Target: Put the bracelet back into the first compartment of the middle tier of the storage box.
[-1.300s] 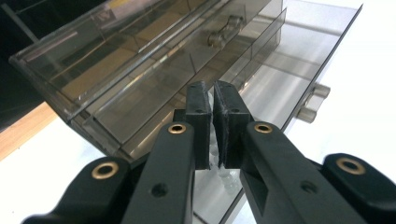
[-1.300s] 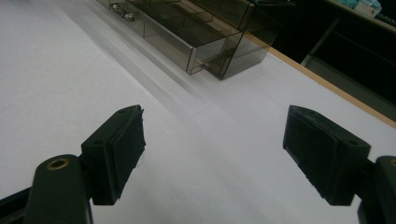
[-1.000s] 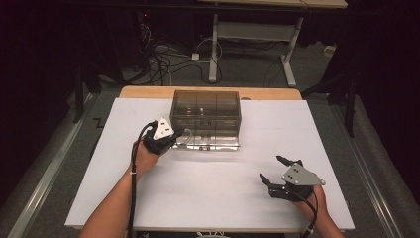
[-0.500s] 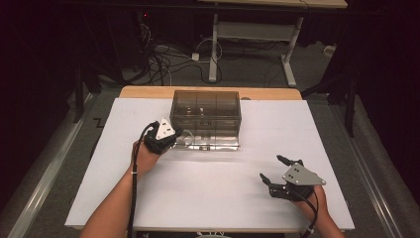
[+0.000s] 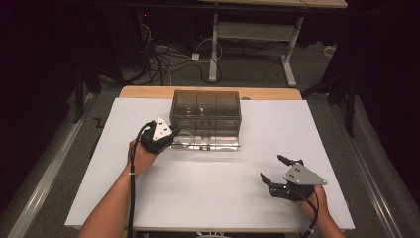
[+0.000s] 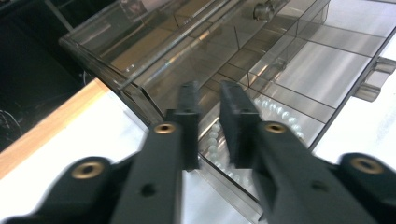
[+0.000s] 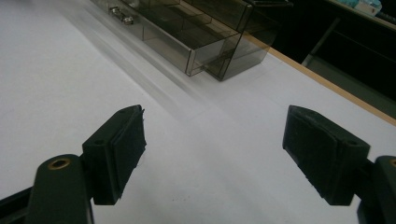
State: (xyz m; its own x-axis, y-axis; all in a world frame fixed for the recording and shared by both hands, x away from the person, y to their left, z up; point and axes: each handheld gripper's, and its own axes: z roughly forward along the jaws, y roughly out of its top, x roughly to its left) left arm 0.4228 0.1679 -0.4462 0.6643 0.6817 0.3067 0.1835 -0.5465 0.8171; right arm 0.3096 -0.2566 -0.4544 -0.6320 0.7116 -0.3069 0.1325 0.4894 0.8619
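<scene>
A smoky clear drawer box [image 5: 205,106] stands at the table's far middle, its drawer [image 5: 213,140] pulled out toward me. A string of white beads [image 6: 275,114] lies in the drawer's left end [image 5: 185,138]. My left gripper [image 5: 174,133] hangs over that end, pointing into the drawer [image 6: 327,74]. Its jaws [image 6: 210,91] have just been opening; a narrow gap stands between the pads, with nothing pressed in it and the beads below. My right gripper [image 5: 271,167] rests low at the front right, wide open [image 7: 215,121] and holding nothing.
White paper [image 5: 213,193] covers the table, with a wooden edge [image 5: 148,91] along the back. In the right gripper view the box [image 7: 219,28] stands far ahead. Behind the table are cables and desk legs [image 5: 213,49] on the floor.
</scene>
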